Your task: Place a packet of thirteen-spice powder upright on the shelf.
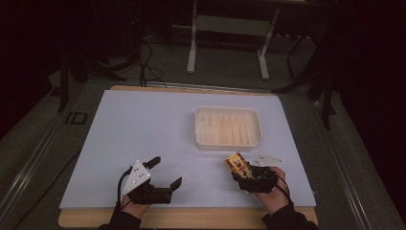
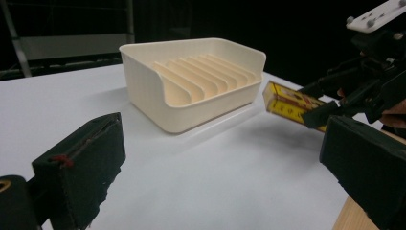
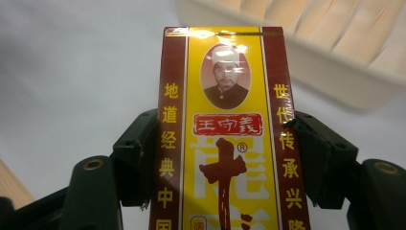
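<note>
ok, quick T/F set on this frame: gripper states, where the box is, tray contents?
1. The right gripper is shut on the yellow box. True.
2. The left gripper holds a box. False: its jaws stand open, with nothing between them.
3. The yellow box lies inside the slotted tray. False: it is outside, on the person's side of the tray, in the right gripper.
4. The slotted tray has nothing in its slots. True.

A yellow-and-maroon spice box (image 3: 222, 139) with a portrait and Chinese lettering, lifted off the tabletop, tilted, just beside the cream slotted tray's (image 1: 228, 142) near edge.
</note>
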`<state>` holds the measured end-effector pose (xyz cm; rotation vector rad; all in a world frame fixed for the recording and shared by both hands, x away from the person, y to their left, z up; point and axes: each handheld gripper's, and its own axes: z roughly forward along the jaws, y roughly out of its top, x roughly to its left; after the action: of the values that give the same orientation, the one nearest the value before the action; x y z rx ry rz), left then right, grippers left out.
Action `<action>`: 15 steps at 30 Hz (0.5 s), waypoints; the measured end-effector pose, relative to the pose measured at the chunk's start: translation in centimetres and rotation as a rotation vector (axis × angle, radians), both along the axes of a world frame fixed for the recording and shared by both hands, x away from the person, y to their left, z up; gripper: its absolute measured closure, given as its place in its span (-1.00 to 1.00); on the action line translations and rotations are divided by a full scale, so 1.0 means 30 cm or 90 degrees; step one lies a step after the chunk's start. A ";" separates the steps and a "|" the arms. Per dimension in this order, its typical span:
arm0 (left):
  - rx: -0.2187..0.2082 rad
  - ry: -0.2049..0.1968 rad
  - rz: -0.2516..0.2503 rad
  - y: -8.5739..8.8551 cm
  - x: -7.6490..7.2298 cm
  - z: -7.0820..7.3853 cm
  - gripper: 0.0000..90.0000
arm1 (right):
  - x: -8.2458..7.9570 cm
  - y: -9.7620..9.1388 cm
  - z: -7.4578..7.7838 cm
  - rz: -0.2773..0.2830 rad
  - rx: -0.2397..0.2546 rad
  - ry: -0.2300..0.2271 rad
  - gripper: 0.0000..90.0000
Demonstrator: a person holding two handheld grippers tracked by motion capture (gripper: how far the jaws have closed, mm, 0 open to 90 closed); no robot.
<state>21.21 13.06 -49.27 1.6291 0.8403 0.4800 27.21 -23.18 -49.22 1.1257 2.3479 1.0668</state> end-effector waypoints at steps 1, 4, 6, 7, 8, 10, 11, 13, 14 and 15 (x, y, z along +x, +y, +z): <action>0.002 0.001 0.001 0.000 0.001 -0.001 -0.94 | -0.002 0.000 0.010 0.002 0.006 -0.014 -0.29; 0.002 0.004 0.003 -0.001 0.002 -0.003 -0.94 | -0.008 0.004 0.035 0.003 0.020 -0.042 -0.29; 0.001 0.003 0.003 -0.002 0.003 -0.003 -0.94 | -0.010 0.009 0.046 0.010 0.026 -0.051 -0.29; 0.000 0.003 0.002 -0.002 0.003 -0.003 -0.94 | -0.011 0.011 0.050 0.012 0.023 -0.054 -0.29; -0.003 0.003 0.002 -0.003 0.004 -0.004 -0.94 | -0.012 0.013 0.053 0.012 0.024 -0.060 -0.29; -0.008 0.007 -0.001 -0.003 0.007 -0.005 -0.94 | -0.017 0.015 0.060 0.016 0.031 -0.065 -0.29; -0.011 0.010 0.001 -0.005 0.008 -0.003 -0.94 | -0.020 0.015 0.066 0.018 0.032 -0.076 -0.28; -0.017 0.014 0.000 -0.009 0.010 0.003 -0.94 | -0.029 0.013 0.085 0.020 0.036 -0.102 -0.29; -0.017 0.014 0.000 -0.009 0.010 0.003 -0.94 | -0.029 0.013 0.085 0.020 0.036 -0.102 -0.29; -0.017 0.014 0.001 -0.019 0.011 0.016 -0.94 | -0.034 0.014 0.095 0.020 0.039 -0.118 -0.29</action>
<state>21.55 12.49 -48.78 1.6115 0.8609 0.4502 26.18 -22.75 -46.36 0.9684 2.2080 1.2068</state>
